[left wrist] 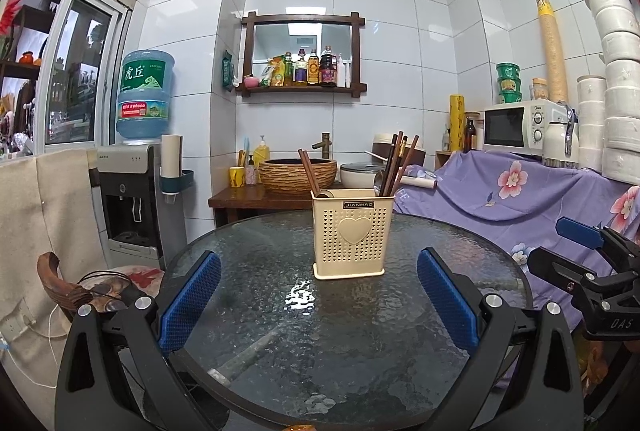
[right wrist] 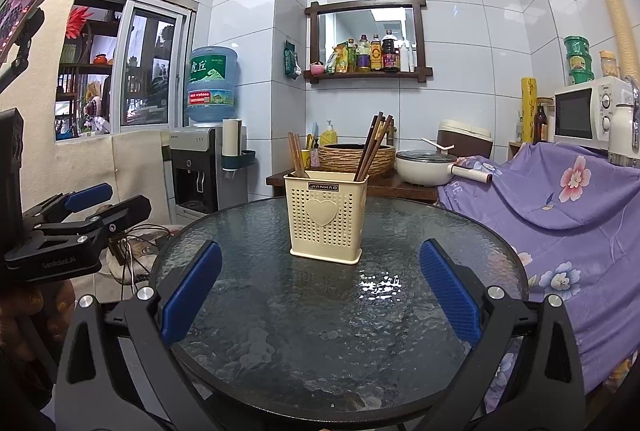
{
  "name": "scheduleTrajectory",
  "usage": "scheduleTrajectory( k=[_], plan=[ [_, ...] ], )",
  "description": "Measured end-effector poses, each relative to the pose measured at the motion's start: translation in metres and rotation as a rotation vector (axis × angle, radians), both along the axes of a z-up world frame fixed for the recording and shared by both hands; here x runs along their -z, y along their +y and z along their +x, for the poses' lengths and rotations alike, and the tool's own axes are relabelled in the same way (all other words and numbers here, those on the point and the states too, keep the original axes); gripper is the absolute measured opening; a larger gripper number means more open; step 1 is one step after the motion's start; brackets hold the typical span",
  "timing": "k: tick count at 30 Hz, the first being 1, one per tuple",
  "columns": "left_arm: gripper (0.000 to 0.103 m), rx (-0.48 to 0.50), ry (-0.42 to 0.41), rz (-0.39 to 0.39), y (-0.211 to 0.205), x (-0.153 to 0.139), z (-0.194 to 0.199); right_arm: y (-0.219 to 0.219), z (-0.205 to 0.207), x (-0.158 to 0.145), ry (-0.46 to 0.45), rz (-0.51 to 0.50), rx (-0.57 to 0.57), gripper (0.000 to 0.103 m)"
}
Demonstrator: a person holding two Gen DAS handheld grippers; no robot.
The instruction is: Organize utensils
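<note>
Chopsticks (left wrist: 396,163) upright in holder (left wrist: 347,233), both hand-held grippers (left wrist: 318,301) (right wrist: 320,295) level, spread wide, empty

Both handheld tools share one build. The left black plastic claw (left wrist: 319,305) has two thick angled arms, each faced inside with a blue, finely textured rubber pad (left wrist: 191,301), and round silver screw heads dot the joints. From the other side its flank reads "GenRobot.AI" in pale lettering. The right black plastic claw (right wrist: 320,295) matches it, with blue dimpled pads (right wrist: 450,297) and silver screws; its side bears white letters "DAS".
</note>
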State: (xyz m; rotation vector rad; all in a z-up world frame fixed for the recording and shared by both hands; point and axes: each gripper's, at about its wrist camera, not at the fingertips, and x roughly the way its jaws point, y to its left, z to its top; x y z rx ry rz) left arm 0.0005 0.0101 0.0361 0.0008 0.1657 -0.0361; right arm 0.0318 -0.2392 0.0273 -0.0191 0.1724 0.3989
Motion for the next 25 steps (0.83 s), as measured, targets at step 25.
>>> scheduleTrajectory(
  k=[25],
  plan=[
    [0.097,-0.020,0.018,-0.011,0.0018,0.0015,0.0020,0.0025,-0.0010,0.0057,0.003,-0.004,0.001,0.097]
  ],
)
